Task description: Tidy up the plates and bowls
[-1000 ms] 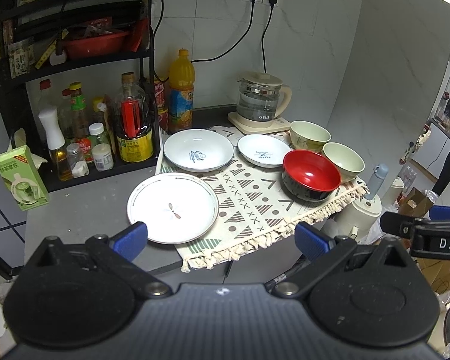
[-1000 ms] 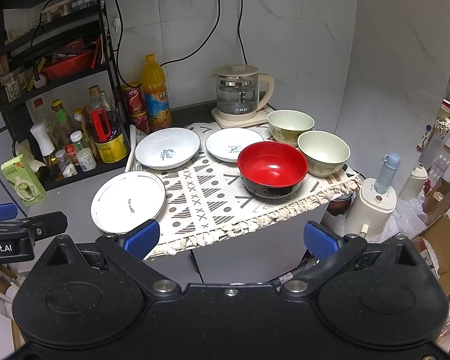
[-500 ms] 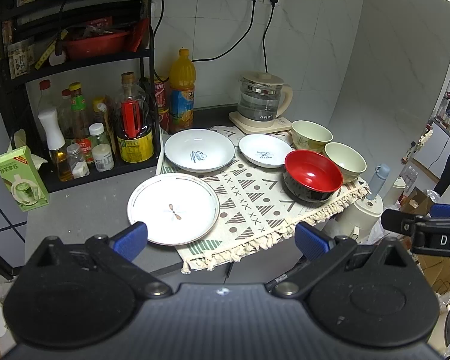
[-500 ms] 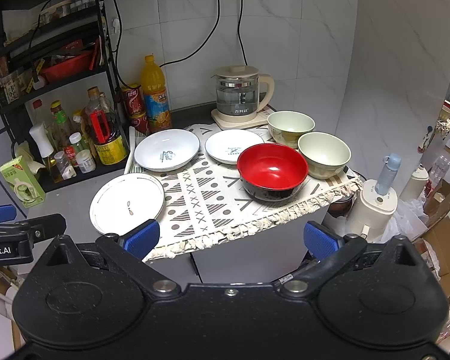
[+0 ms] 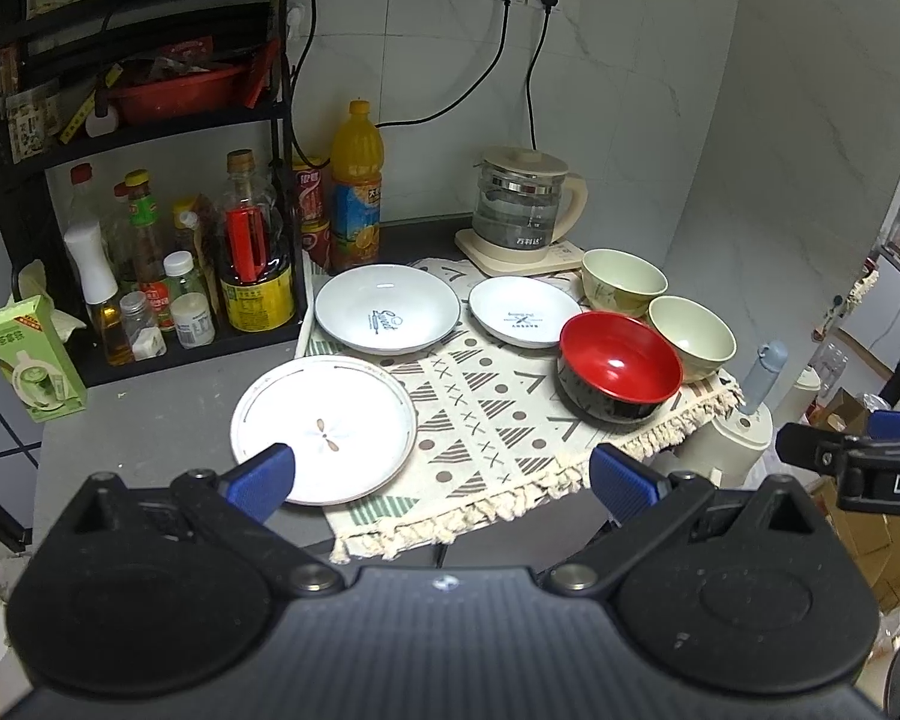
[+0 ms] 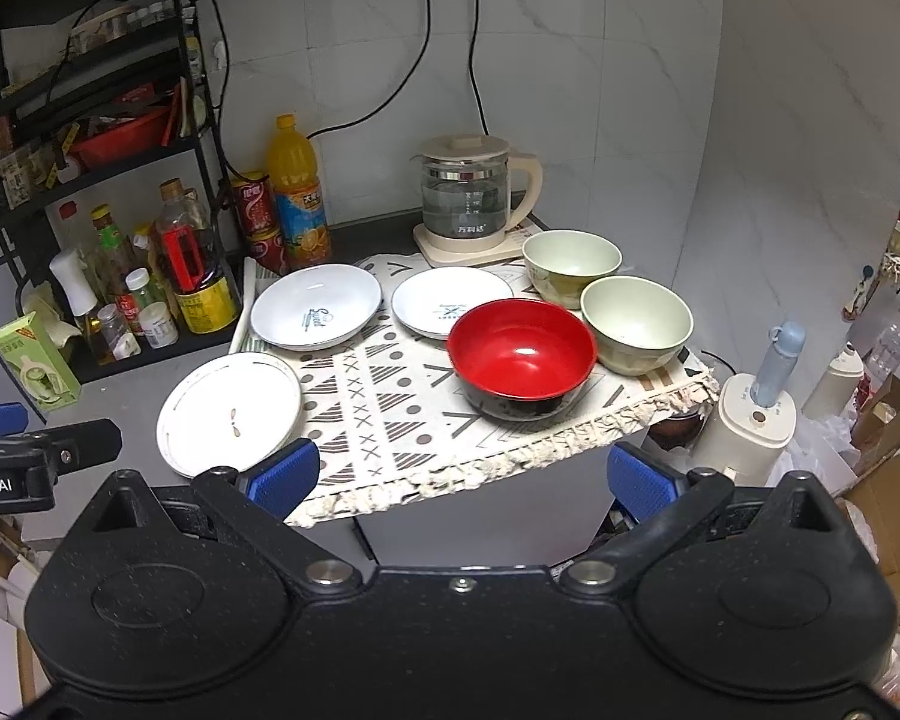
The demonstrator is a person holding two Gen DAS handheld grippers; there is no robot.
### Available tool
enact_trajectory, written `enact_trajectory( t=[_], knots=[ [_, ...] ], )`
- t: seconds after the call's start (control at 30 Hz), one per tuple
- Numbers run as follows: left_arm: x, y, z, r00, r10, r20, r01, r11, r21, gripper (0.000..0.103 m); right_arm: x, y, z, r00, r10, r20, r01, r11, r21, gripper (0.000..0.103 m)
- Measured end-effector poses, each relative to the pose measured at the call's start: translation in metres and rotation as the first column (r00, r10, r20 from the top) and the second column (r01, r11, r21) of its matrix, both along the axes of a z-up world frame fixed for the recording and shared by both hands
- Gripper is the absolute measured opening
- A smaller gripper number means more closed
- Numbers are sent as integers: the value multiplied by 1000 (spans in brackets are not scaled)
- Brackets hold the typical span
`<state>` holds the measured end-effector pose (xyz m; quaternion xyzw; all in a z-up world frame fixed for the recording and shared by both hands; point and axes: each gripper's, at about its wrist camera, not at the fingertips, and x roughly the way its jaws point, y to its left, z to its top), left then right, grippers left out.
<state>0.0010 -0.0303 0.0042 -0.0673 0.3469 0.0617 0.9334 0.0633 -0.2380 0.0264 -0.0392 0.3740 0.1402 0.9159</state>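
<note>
Three white plates sit on the counter: a large flat plate (image 5: 324, 427) (image 6: 229, 412) at the front left, a deep plate (image 5: 387, 307) (image 6: 316, 306) behind it, and a small plate (image 5: 525, 311) (image 6: 450, 302) to its right. A red bowl (image 5: 621, 365) (image 6: 522, 355) and two pale green bowls (image 5: 692, 338) (image 6: 636, 322), (image 5: 624, 280) (image 6: 571, 258) stand at the right on a patterned cloth (image 5: 486, 420). My left gripper (image 5: 441, 474) is open and empty, in front of the counter near the large plate. My right gripper (image 6: 462, 474) is open and empty, in front of the cloth's fringe.
A black rack (image 5: 150, 192) with bottles and jars stands at the left. A glass kettle (image 5: 522, 210), an orange juice bottle (image 5: 355, 192) and cans stand at the back. A green carton (image 5: 30, 360) sits at the far left. A white appliance (image 6: 750, 420) stands beside the counter's right edge.
Both grippers have drifted slightly closer to the counter. Nothing on the counter has moved.
</note>
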Motion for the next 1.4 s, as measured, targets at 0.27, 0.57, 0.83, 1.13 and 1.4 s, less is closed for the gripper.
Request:
enact_trajectory(
  t=[0.27,0.57,0.83,1.13,1.4],
  knots=[
    [29,-33,-2,996,90,-1,-90,996,-6,103,32,-29,-9,999,52,7,-52,999,-3,103],
    [62,-53,0,988,153,-17,-153,988,9,103,69,-55,-18,998,57,-10,-57,998,36,100],
    [106,-53,-11,993,109,-44,-110,994,-19,102,97,-63,-34,1000,8,-29,-7,999,34,99],
    [176,-50,-31,999,-12,-50,11,1000,-26,101,142,-58,-53,994,-108,-29,109,994,22,92],
    [233,-54,-53,991,-108,-81,106,994,-30,101,178,-50,-71,984,-173,-45,173,985,-5,92]
  ],
)
